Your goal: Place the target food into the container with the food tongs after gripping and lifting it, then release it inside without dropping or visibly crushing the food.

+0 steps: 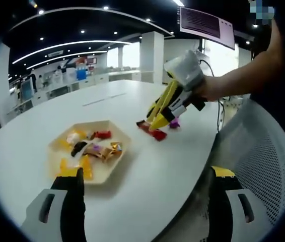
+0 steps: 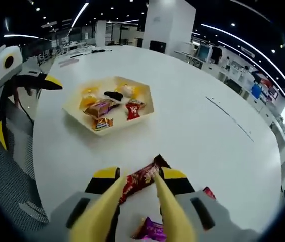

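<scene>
A red-brown wrapped snack bar (image 2: 143, 177) lies slantwise on the white table (image 2: 198, 126), just short of the hexagonal cream tray (image 2: 145, 96). My right gripper (image 2: 138, 180) carries yellow tongs, which close on the bar from both sides while it still rests on the table. In the left gripper view a hand holds the right gripper (image 1: 155, 123) with the tong tips down at the snack bar (image 1: 152, 132). My left gripper (image 1: 146, 174) stands wide open and holds nothing, near the table edge in front of the tray (image 1: 110, 174).
The tray holds several wrapped sweets, among them a red one (image 2: 134, 109) and a brown one (image 2: 100, 107). A purple candy (image 2: 150, 229) and a red one (image 2: 209, 192) lie beside the bar. A grey mesh chair (image 1: 261, 166) stands at the table edge.
</scene>
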### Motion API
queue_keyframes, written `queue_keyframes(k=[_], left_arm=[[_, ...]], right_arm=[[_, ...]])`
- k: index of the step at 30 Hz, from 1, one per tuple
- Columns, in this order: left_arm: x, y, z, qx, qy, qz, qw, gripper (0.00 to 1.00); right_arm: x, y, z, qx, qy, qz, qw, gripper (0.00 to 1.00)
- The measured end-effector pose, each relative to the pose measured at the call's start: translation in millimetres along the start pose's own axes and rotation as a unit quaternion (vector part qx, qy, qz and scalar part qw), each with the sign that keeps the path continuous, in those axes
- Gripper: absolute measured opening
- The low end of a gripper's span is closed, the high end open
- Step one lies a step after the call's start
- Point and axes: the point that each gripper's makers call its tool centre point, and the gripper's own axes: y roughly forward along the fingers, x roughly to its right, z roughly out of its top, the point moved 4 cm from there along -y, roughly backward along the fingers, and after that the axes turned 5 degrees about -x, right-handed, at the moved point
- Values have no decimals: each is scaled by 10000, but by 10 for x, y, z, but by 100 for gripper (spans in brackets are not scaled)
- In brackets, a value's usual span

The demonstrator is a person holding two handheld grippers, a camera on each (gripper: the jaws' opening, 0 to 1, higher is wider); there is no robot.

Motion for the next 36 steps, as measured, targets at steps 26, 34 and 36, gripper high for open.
queue_keyframes(k=[26,34,36], left_arm=[[-24,-10,0,18,-45,73,10000,99],[-29,-13,-2,9,-53,87,9999,99],[-29,-11,-6,0,-45,80,10000,99]], right_arm=[[7,71,-42,-162,1042,62,9944,29],[84,-27,-102,-333,-152,732,9966,29],[138,-45,-136,-478,91,686,9965,29]])
